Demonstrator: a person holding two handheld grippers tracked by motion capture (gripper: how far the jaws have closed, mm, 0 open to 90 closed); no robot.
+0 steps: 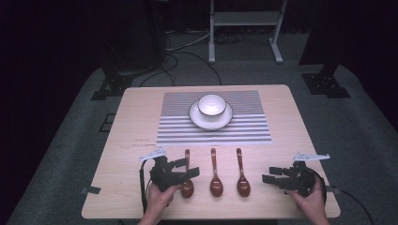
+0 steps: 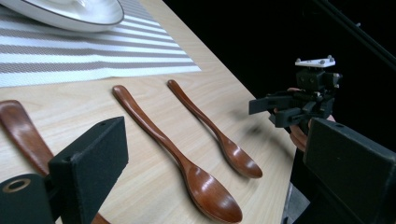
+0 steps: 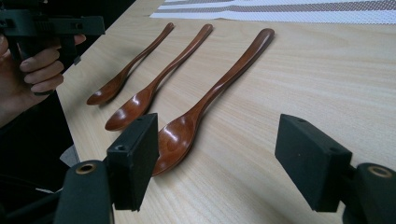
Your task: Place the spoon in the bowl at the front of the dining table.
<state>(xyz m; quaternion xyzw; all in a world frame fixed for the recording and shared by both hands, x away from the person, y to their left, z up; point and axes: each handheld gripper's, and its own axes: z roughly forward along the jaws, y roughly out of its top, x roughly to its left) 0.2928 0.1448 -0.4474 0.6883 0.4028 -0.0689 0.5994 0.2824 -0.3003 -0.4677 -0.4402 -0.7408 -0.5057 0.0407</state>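
Two grippers are held low over the near edge of a pale wooden counter (image 1: pixel 281 117), one in each of a person's hands. The left gripper (image 1: pixel 184 169) is seen with its jaws spread wide and nothing between them; in the left gripper view, the handle of the left spoon (image 2: pixel 23 133) is seen passing just behind the near jaw. The right gripper (image 1: pixel 274 177) is likewise seen with its jaws parted and empty, pointed towards the spoons from the right.

Three brown wooden spoons are counted, laid side by side and apart from one another, bowls towards the person and handles towards the far side. The left spoon lies directly under the left gripper, so part of it is covered in the high view. The middle spoon (image 1: pixel 215 180) lies in the open. The right spoon (image 1: pixel 242 180) lies nearest the right gripper, its bowl seen just beyond that gripper's jaws in the right gripper view.

Beyond the spoon handles, one striped placemat (image 1: pixel 173 133) is spread on the counter. On it one white plate (image 1: pixel 197 121) is set, and one white bowl (image 1: pixel 211 104) stands on the plate. Nothing is seen between the jaws and the spoons.

Past the counter, a grey floor (image 1: pixel 356 126), black stand bases and loose cables are made out in dim light.
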